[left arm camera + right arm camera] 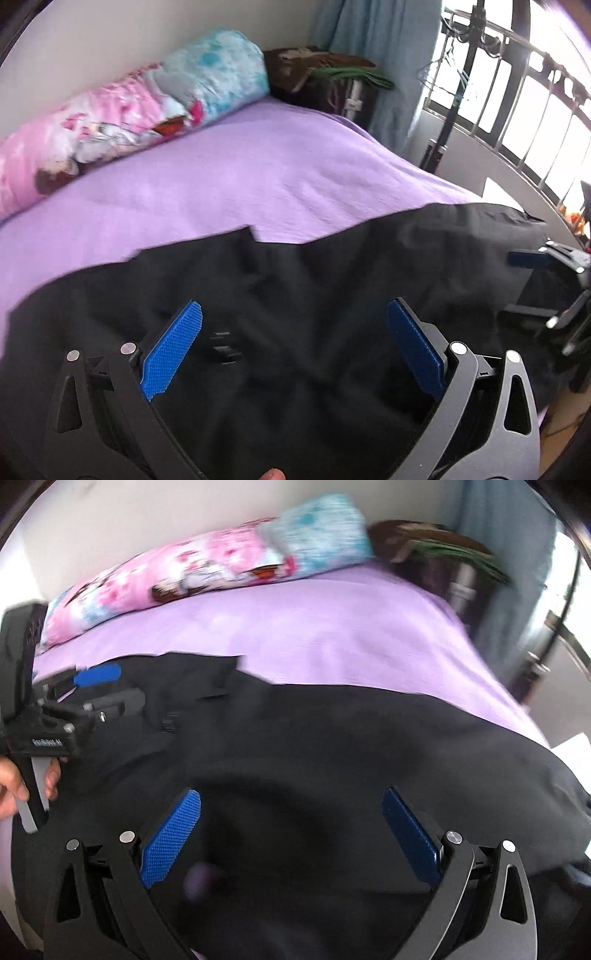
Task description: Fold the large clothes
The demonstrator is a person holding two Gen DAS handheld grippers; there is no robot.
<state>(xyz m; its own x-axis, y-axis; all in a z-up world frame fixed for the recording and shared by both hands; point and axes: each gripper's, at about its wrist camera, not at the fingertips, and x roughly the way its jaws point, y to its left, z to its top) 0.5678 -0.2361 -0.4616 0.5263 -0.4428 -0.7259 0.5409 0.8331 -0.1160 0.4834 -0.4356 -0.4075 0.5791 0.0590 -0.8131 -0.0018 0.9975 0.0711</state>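
Claws are hovering wide open over a black garment (295,295) lying spread across the near half of a bed (258,173) covered in purple. Left claw (295,347) and right claw (291,834) are both gripping nothing, each poised above the dark cloth, probably lining up along its near edge for a fold, though blur is hiding the hem. A floral bolster (122,110) is sitting against the far wall, well apart.

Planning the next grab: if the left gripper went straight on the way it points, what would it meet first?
Probably the black garment spread on the purple bedsheet. The left gripper is open and nothing lies between its fingers and the cloth, though depth is unclear.
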